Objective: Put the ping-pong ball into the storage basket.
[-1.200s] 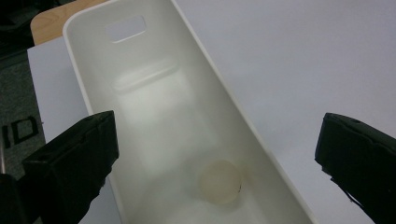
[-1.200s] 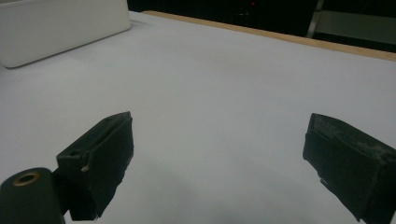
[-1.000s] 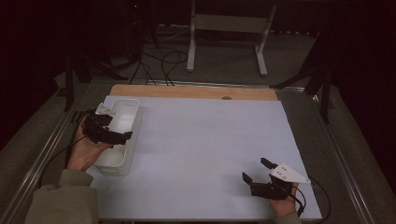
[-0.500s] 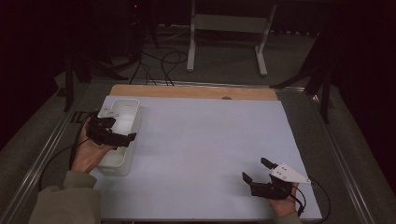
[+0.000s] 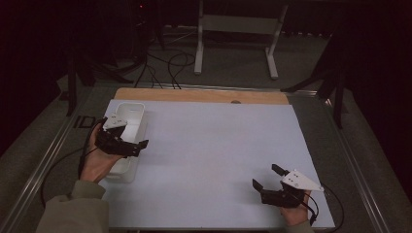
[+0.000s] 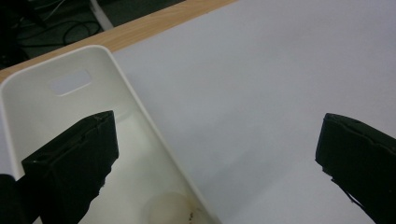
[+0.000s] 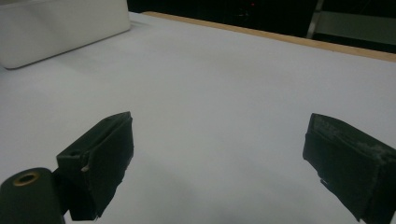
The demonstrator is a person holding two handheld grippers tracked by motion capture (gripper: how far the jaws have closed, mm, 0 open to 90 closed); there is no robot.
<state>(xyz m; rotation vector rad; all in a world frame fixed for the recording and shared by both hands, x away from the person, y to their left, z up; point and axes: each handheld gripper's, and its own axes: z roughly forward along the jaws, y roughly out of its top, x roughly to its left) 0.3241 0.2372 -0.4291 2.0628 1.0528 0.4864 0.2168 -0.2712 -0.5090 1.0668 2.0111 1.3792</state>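
High view, left to right. At the left of the frame a long white tub [image 5: 127, 127] lies on the white table sheet [image 5: 209, 150], one short end toward the wooden strip [image 5: 199, 95] along the sheet's far edge. The person's left hand [image 5: 97, 162], sleeve at the lower left corner, holds the left gripper [image 5: 135, 147] over the tub's near half; its jaws stand wide apart and grip nothing. In the left gripper view the tub [image 6: 56, 116] occupies the left of the frame, with a slot handle in its far end wall and a pale round mark on its floor at the bottom centre; one jaw hangs over the tub's inside and the other over bare sheet [image 6: 261, 88] at the right, so the tub's long wall runs between them. The middle of the sheet is bare. At the lower right of the high view the right gripper [image 5: 267, 177] rests low on the sheet, its cable curling behind it. Its jaws are also spread wide and empty. In the right gripper view the tub [image 7: 60, 23] sits at the upper left, well apart from the jaws.
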